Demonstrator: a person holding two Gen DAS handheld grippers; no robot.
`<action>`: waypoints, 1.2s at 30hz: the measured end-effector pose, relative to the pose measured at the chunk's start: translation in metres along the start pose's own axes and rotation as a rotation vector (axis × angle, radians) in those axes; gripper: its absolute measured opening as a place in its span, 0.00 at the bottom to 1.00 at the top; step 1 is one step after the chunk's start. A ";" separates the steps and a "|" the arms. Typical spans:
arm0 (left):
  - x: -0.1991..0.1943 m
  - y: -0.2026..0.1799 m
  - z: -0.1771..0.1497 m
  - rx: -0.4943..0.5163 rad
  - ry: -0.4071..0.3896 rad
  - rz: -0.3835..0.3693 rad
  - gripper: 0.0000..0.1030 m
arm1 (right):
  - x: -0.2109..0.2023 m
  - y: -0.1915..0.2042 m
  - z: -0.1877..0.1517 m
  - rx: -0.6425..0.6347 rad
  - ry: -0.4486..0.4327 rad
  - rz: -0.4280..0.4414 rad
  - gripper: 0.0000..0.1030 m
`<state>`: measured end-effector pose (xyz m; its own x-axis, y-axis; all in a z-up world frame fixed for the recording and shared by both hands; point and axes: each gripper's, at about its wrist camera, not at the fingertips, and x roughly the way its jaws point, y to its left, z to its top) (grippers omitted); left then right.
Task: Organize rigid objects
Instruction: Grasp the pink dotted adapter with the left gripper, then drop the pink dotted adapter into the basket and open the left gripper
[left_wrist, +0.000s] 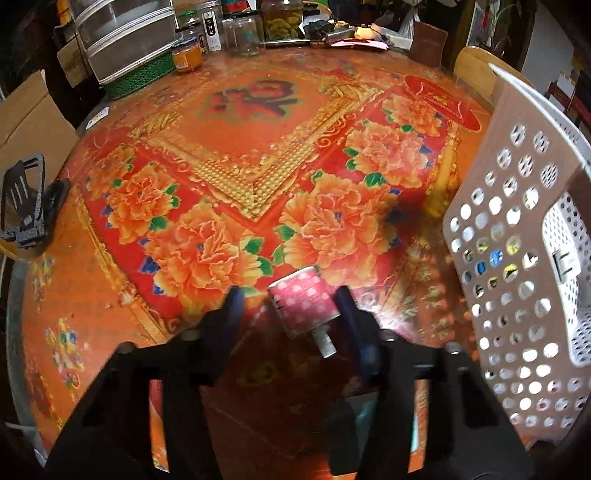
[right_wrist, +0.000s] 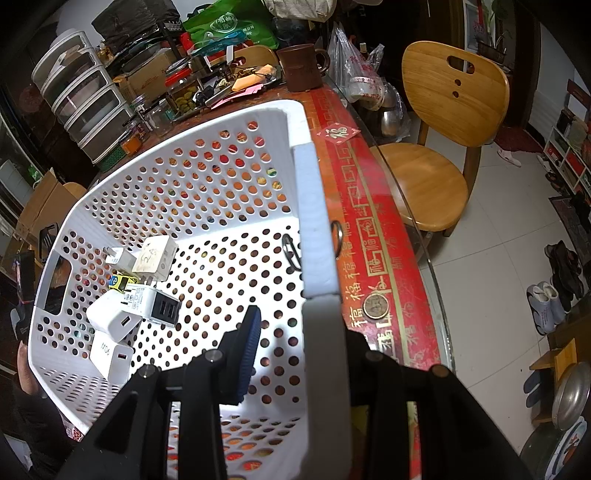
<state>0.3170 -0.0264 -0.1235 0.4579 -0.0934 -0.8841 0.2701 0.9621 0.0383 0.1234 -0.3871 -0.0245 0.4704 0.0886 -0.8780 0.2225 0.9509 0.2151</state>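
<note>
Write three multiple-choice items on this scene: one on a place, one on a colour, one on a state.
1. The pink dotted bottle lies:
A. in the basket
B. on the table, between the left gripper's jaws
C. on a chair

2. The perforated basket is:
A. white
B. blue
C. black

3. The right gripper is:
A. open above the table
B. holding a charger
C. shut on the basket's wall

Answers:
1 B, it lies on the floral cloth between the pads.
2 A, walls and floor are white.
3 C, the wall stands clamped between its jaws.

Home dining room: cluttered table (left_wrist: 258, 122), wooden chair (right_wrist: 443, 122).
</note>
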 end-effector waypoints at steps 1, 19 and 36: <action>-0.001 -0.002 0.000 0.005 -0.003 0.003 0.31 | 0.000 0.000 0.000 0.000 0.000 0.000 0.34; -0.035 0.028 -0.014 -0.004 -0.099 0.119 0.31 | 0.000 0.000 0.000 0.000 0.000 0.001 0.34; -0.148 0.007 0.018 0.033 -0.259 0.029 0.31 | 0.000 0.000 0.001 -0.003 0.000 0.001 0.34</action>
<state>0.2665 -0.0100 0.0157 0.6664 -0.1330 -0.7336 0.2793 0.9569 0.0803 0.1241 -0.3876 -0.0244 0.4704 0.0898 -0.8779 0.2198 0.9516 0.2151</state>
